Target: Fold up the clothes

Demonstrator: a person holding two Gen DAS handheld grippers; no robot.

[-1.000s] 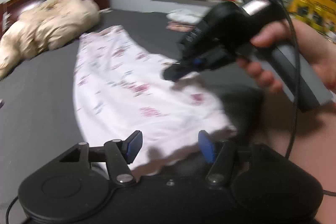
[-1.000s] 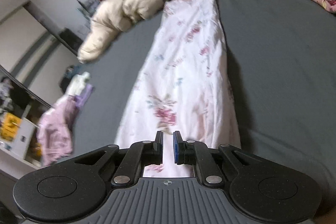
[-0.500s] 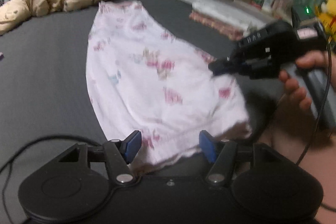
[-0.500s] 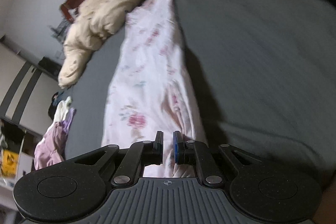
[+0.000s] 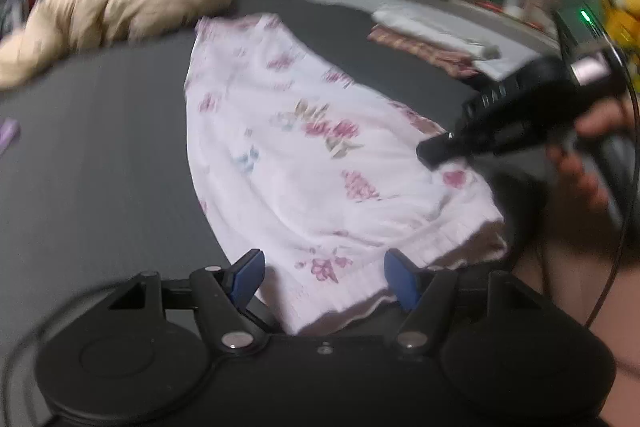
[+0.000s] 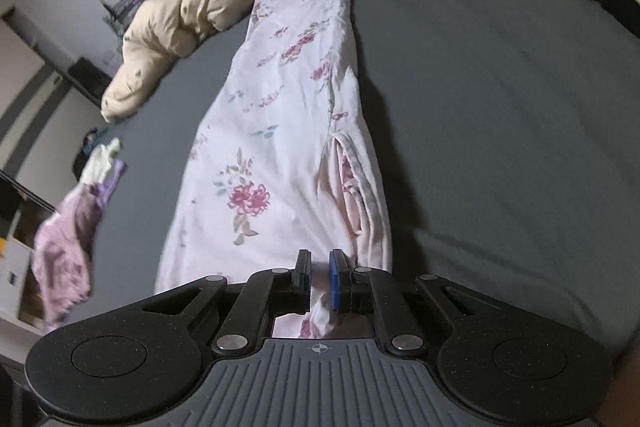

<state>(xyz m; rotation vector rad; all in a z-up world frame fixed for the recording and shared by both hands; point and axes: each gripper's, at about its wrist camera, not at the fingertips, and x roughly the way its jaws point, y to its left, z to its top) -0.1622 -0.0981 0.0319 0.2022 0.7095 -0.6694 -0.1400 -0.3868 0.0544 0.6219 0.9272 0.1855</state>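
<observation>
Floral garment (image 6: 280, 131) pinched in right gripper (image 6: 320, 281)

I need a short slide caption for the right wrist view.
Right gripper pinches the floral garment's near edge on the dark bed.

Over the last second the left gripper (image 5: 324, 269) let its blue pads spread wider, and its jaws were opening at this moment, with the ribbed hem of the floral garment (image 5: 304, 163) lying loose between them rather than pinched. The garment's near end, which had hung bunched towards the right gripper (image 5: 430, 151) a second ago, came to lie flatter and broader on the dark bedsheet (image 5: 100, 155). In the right wrist view the cloth's right edge had doubled over into a long fold (image 6: 356, 183) just beyond the fingertips.
</observation>
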